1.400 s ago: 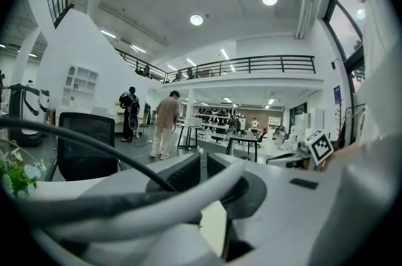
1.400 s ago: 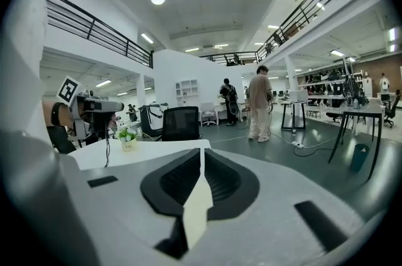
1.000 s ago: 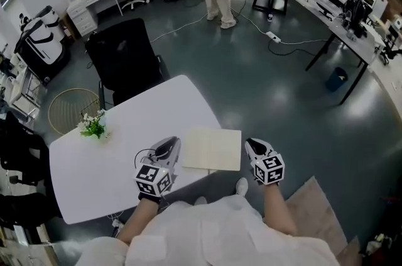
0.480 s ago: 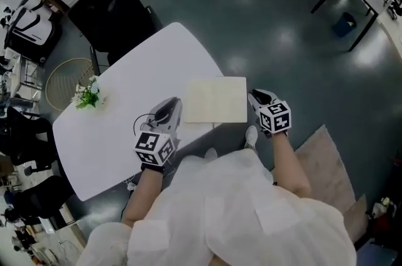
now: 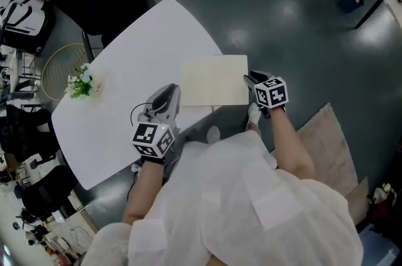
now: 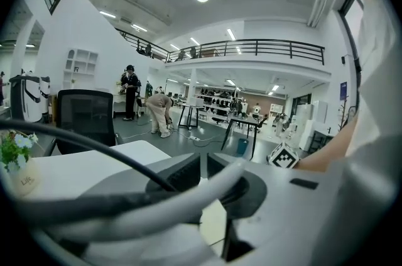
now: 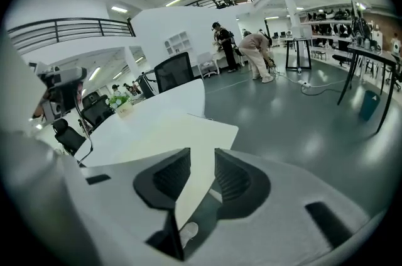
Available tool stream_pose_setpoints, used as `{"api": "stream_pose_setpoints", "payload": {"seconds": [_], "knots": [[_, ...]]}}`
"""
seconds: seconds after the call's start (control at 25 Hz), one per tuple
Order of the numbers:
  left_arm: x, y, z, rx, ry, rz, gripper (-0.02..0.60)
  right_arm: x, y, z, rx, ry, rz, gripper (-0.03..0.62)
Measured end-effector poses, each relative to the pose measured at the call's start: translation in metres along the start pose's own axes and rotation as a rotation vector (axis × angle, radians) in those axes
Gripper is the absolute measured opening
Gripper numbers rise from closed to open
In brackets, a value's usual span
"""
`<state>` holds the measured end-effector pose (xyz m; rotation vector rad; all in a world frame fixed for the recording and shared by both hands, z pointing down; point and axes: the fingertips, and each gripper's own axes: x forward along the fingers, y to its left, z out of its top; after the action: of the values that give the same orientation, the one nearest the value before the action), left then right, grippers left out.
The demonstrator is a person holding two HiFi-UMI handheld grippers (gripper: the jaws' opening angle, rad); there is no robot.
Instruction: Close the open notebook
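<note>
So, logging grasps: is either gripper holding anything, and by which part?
Nothing is held. The right gripper, at the notebook's right edge, has just been opening its jaws with nothing pinched; the left gripper is empty too.

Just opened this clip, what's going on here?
A person in a white coat stands at a white table, a gripper in each hand. The right gripper is at the right edge of the open cream-paged notebook; its jaws have just been opening and pinch nothing. The left gripper is by the notebook's left edge, empty, jaws narrowly apart.
</note>
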<state>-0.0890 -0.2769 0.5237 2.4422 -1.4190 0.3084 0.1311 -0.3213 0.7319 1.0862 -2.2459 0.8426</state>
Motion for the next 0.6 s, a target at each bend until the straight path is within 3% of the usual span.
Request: {"api": "stream_pose_setpoints", "payload": {"seconds": [0.28,0.6], "knots": [[0.009,0.005,-0.020,-0.018,0.052,0.016,0.031,0.030,-0.016,-0.024,0.077,0.111,0.016,0.149],[0.021,0.007,-0.029,-0.023,0.073,0.023,0.031,0.049,-0.019,-0.035,0.246,0.169,0.109,0.173]]}}
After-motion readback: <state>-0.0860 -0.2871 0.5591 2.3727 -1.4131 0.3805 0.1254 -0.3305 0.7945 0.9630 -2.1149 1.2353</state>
